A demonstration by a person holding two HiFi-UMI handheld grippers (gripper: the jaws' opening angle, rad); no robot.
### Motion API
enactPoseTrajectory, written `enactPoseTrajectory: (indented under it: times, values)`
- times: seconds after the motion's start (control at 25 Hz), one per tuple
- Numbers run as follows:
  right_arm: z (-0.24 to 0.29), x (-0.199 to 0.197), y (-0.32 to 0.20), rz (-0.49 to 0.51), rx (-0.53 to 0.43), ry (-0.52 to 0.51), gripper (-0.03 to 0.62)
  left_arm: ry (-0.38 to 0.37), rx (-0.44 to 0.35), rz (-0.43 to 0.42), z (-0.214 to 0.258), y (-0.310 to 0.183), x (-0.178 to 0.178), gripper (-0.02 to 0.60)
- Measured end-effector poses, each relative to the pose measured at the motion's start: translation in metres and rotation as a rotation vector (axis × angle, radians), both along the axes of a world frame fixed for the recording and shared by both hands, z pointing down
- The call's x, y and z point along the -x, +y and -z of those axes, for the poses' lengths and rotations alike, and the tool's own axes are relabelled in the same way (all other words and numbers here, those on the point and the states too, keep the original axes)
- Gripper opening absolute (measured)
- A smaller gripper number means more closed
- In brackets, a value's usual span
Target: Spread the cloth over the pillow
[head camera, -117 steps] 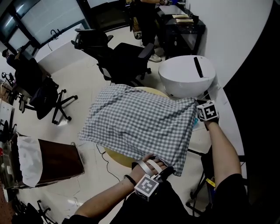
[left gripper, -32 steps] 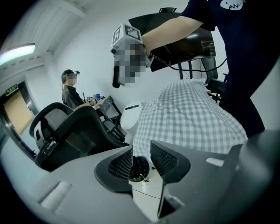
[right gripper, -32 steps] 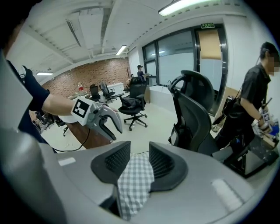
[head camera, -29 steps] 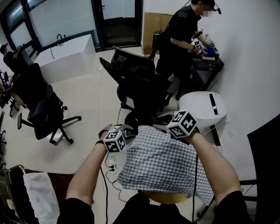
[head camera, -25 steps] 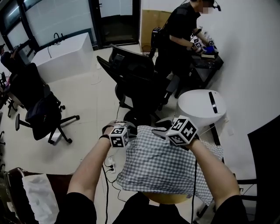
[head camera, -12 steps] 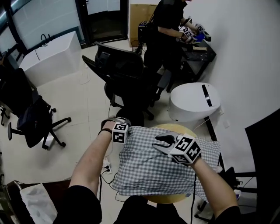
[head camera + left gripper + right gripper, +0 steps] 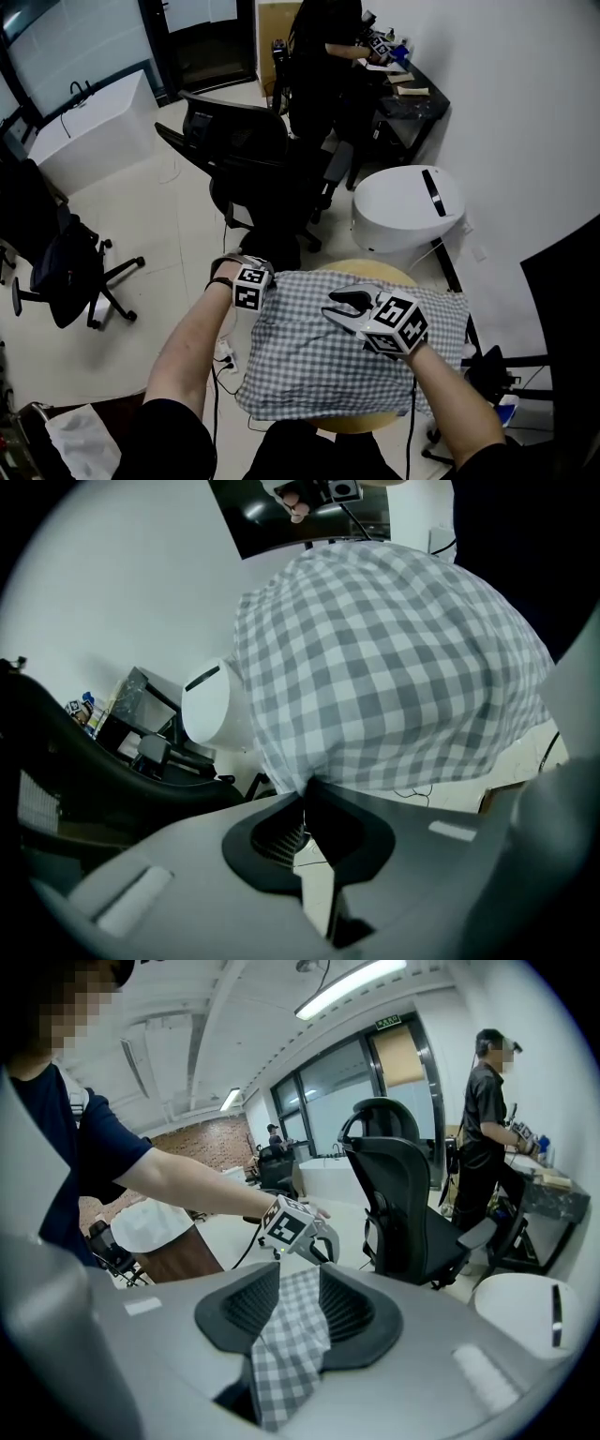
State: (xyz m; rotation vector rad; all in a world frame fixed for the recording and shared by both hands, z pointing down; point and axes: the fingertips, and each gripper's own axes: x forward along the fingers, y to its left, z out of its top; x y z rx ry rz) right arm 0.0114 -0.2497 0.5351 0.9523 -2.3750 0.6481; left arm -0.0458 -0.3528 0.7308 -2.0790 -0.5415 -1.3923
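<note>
A grey-and-white checked cloth lies draped over the pillow, which it hides, on a small round table. My left gripper is at the cloth's far left corner and points steeply down. Its jaws have just been closing, and in the left gripper view the gripper is shut on the edge of the cloth. My right gripper hovers over the middle of the cloth with its jaws apart. In the right gripper view a fold of cloth lies loose in the gap of this gripper.
A white round drum stands just beyond the table. Black office chairs crowd the floor behind it, with another at the left. A person works at a dark desk at the back. Cables trail on the floor at the left.
Both grippers have come down toward the table. The cloth has sunk with them and now lies flatter over the pillow. The right gripper has shifted from the far edge toward the cloth's middle.
</note>
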Motion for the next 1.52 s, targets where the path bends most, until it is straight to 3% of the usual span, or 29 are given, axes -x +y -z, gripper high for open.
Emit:
enactPoseTrajectory:
  times: [0.48, 0.72, 0.96, 1.24, 1.4, 1.52]
  values:
    - [0.016, -0.026, 0.002, -0.064, -0.035, -0.013, 0.143, 0.000, -0.106, 0.093, 0.030, -0.055, 0.031, 0.002]
    - [0.019, -0.040, 0.004, -0.107, -0.048, -0.042, 0.143, -0.013, -0.110, 0.130, 0.025, -0.056, 0.033, 0.003]
    - [0.038, -0.058, 0.011, -0.154, -0.099, -0.081, 0.143, 0.009, -0.092, 0.174, 0.037, -0.049, 0.038, 0.178]
    - [0.080, -0.087, 0.037, -0.224, -0.209, -0.089, 0.127, 0.159, -0.014, 0.279, 0.103, -0.012, 0.029, 0.216]
    - [0.101, -0.108, 0.064, -0.306, -0.258, -0.085, 0.039, 0.297, 0.008, 0.313, 0.156, 0.028, 0.015, 0.216]
    - [0.112, -0.119, 0.094, -0.346, -0.279, -0.094, 0.008, 0.384, 0.021, 0.331, 0.190, 0.071, 0.005, 0.218]
